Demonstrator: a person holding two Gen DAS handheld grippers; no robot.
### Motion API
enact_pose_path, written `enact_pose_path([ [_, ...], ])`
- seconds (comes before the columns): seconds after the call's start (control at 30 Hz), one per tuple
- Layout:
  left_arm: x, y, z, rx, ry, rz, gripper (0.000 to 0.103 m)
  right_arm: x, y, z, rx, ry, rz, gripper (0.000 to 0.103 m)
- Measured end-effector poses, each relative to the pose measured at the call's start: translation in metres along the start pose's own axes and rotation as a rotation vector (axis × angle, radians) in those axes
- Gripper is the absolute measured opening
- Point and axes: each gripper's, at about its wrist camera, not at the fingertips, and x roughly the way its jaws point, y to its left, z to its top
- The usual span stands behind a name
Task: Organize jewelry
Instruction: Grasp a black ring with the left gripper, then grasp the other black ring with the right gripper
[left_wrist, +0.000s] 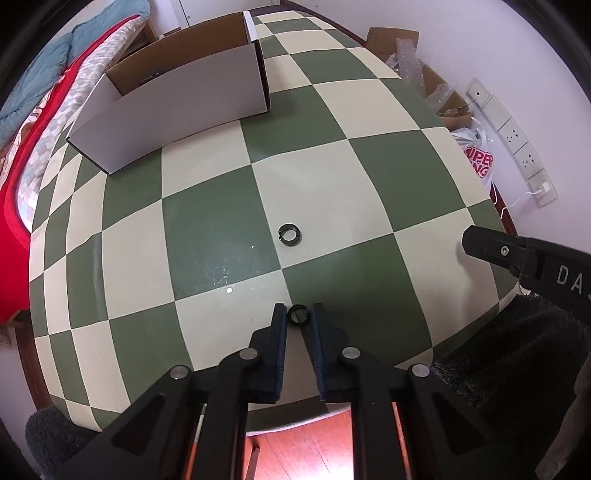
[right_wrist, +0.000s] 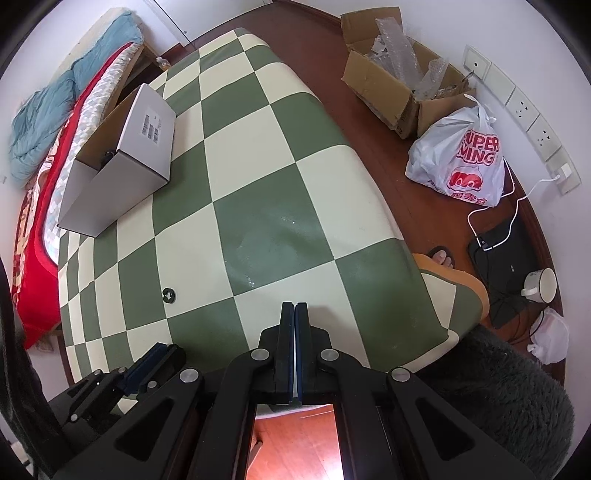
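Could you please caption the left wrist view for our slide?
Left gripper brackets a black ring; a second ring and white box lie beyond.

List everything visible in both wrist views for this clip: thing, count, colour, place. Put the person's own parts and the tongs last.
Rings: 2, black; one between the left tongs' fingers, one lying further out on the table.
White box: 1, white outside, brown inside, open top; far left of the table.
Table: 1, green and cream checked cover.
Cardboard box: 1, brown, holding bubble wrap; floor by the wall.
Plastic bag: 1, white with red print; floor.
Mug: 1, white; floor, right.
Bedding: blue and red; left of the table.
Wall sockets: a white row, one with a charger plugged in.
Foot: 1, in a sandal, beside the table.
Left tongs: black, around a ring.
Right tongs: black, shut, empty.
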Motion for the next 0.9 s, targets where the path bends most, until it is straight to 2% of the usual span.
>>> enact_pose_path([
  [0.2, -0.003, 0.019, -0.004, -0.030, -0.003, 0.006, 0.010, -0.004, 0.009, 0.000, -0.012, -0.010, 0.028, 0.000],
  [0.33, -0.008, 0.055, -0.006, -0.098, -0.010, 0.037, 0.010, 0.003, 0.030, 0.001, -0.048, 0.025, 0.159, 0.006],
  [0.37, -0.008, 0.064, -0.005, -0.114, -0.013, 0.046, 0.010, 0.007, 0.039, 0.001, -0.059, 0.045, 0.201, 0.015],
  [0.4, -0.008, 0.076, -0.005, -0.135, -0.015, 0.061, 0.010, 0.010, 0.045, 0.000, -0.065, 0.052, 0.217, 0.030],
  [0.47, -0.008, 0.095, -0.006, -0.167, -0.012, 0.082, 0.010, 0.015, 0.062, -0.001, -0.103, 0.050, 0.224, 0.040],
  [0.57, -0.007, 0.125, -0.009, -0.225, -0.007, 0.102, 0.010, 0.023, 0.090, -0.002, -0.164, 0.045, 0.188, 0.040],
  [0.8, -0.007, 0.149, -0.009, -0.279, -0.016, 0.102, 0.010, 0.043, 0.132, -0.009, -0.293, 0.042, 0.024, 0.039],
  [0.9, -0.005, 0.148, -0.007, -0.290, -0.019, 0.093, 0.010, 0.046, 0.145, -0.013, -0.351, 0.014, -0.041, 0.030],
])
